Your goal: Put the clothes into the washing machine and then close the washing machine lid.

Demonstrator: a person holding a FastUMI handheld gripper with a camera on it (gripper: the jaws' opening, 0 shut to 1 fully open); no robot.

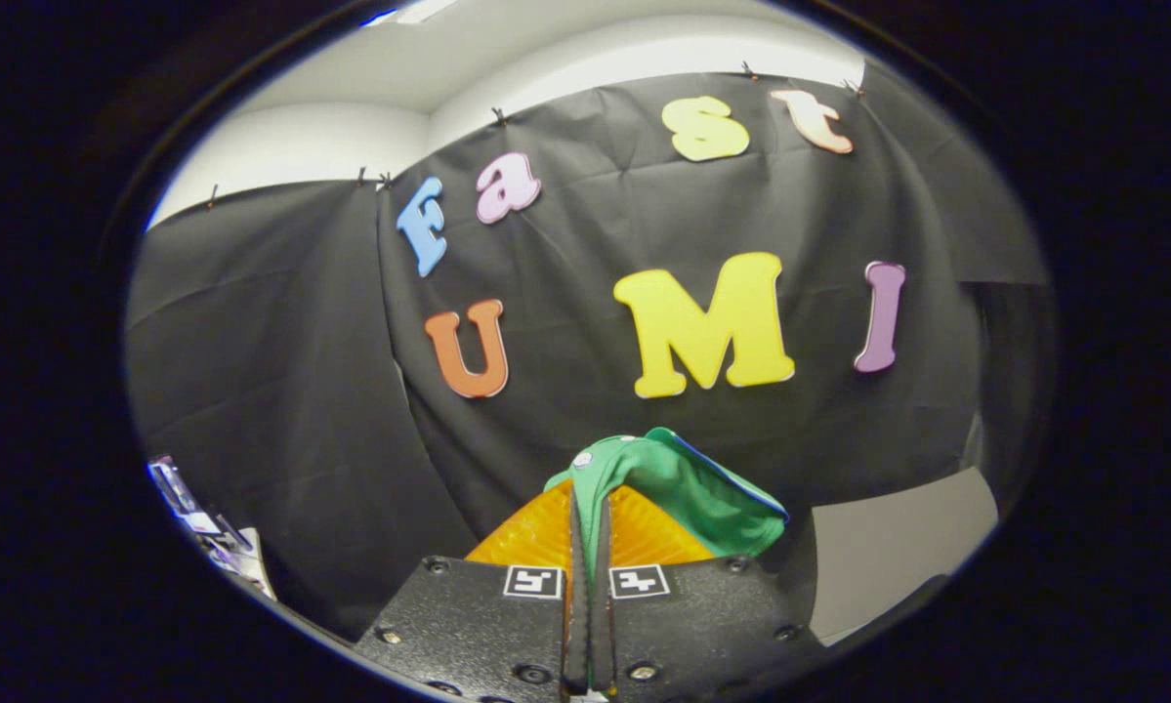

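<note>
A green garment (688,493) with a thin blue trim is pinched between the two fingers of my gripper (590,532), which is shut on it. The cloth bunches up over the fingertips and drapes to the right of them, held up in the air in front of the black cloth wall. A thin strip of the green fabric runs down the narrow gap between the fingers. A small white round tag sits on the cloth near its top.
The black booth wall (282,371) hangs close ahead. A grey surface (888,547) lies low on the right. Some small light objects (204,527) sit low at the left. White ceiling (507,59) shows above the cloth.
</note>
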